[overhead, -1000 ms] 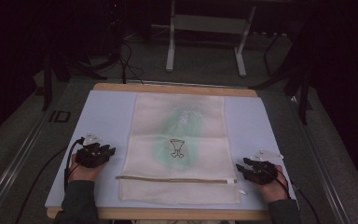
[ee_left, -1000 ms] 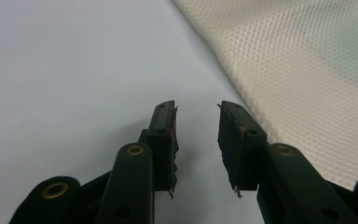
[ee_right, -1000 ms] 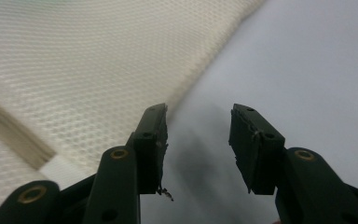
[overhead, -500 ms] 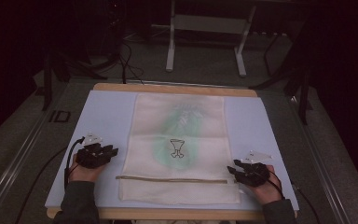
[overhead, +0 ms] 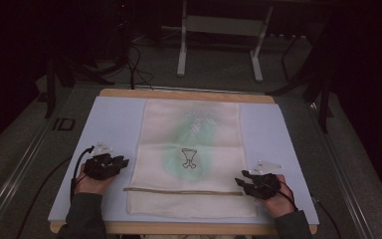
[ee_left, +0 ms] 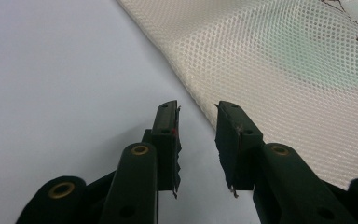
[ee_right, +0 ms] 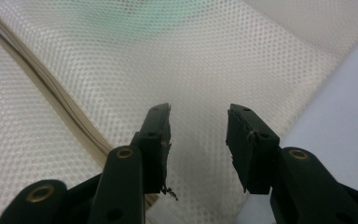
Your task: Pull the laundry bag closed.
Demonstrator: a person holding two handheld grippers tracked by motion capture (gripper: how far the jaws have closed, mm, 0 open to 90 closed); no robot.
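Cream-white mesh laundry bag (overhead: 191, 159), rectangular, lies flat on the pale blue-grey board (overhead: 114, 124) at the table's middle, its long axis running from 6 o'clock to 12 o'clock in the high view, away from the person. A zip line (overhead: 183, 191) crosses it from 9 to 3 o'clock near its 6 o'clock end. Through the mesh a green patch shows, and on it a small dark outline figure (overhead: 189, 158); whether this is a brand mark cannot be told, and no writing can be read anywhere on the bag. A dark marking (overhead: 63, 124) on the grey surface at 9 o'clock of the board is too blurred to read. Left gripper (overhead: 110, 165) rests on the board just beside the bag's 9 o'clock edge, short of the cloth; in the left gripper view its jaws stand a narrow gap apart with nothing between them, and the bag's edge (ee_left: 186, 95) runs diagonally across just ahead of the tips, the mesh lying toward 1 o'clock. Right gripper (overhead: 251, 183) sits at the bag's 3 o'clock edge, level with the zip's end; in the right gripper view its jaws stand moderately apart, empty, directly over mesh (ee_right: 196, 70), with the zip line (ee_right: 51, 100) at 9 o'clock of them and bare board (ee_right: 349, 121) at 3 o'clock. Judgement: the right gripper is the nearer to a hold, being already above the cloth; the left needs a short advance toward 1 o'clock to reach the edge.
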